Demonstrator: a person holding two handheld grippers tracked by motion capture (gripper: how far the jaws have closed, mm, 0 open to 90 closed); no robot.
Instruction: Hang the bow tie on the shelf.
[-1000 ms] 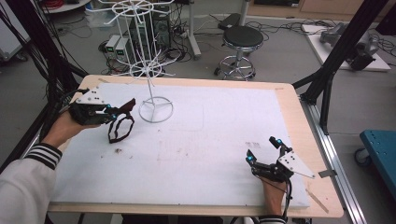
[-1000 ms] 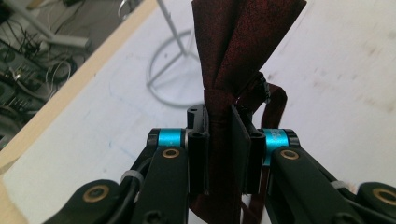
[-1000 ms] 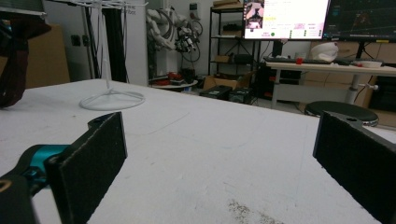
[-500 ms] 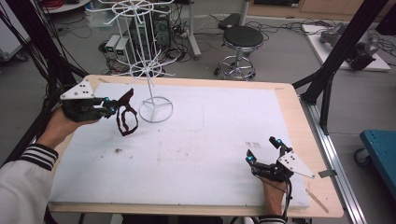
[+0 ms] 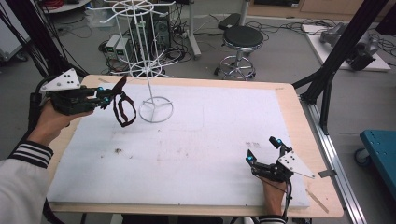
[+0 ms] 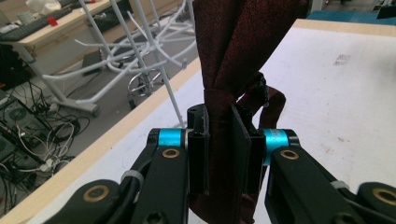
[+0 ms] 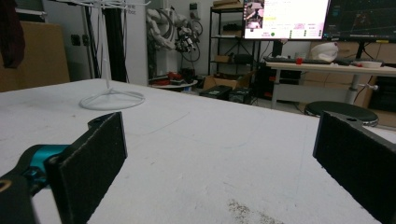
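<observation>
Dark red strap [image 5: 122,105], pinched in the closed left hand-held gripper [image 5: 106,96] and dangling above the worktop [image 5: 196,140] just beside the white wire stand [image 5: 152,74]; right hand-held gripper [image 5: 264,151] wide apart, empty, near the worktop's front right.

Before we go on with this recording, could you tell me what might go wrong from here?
The left gripper pinches only a narrow fold of the dark red band, so it might slip out. The hanging loop could brush the thin white wire rack and tip it. The right gripper rests open on the far side of the table, too far to steady anything.
</observation>
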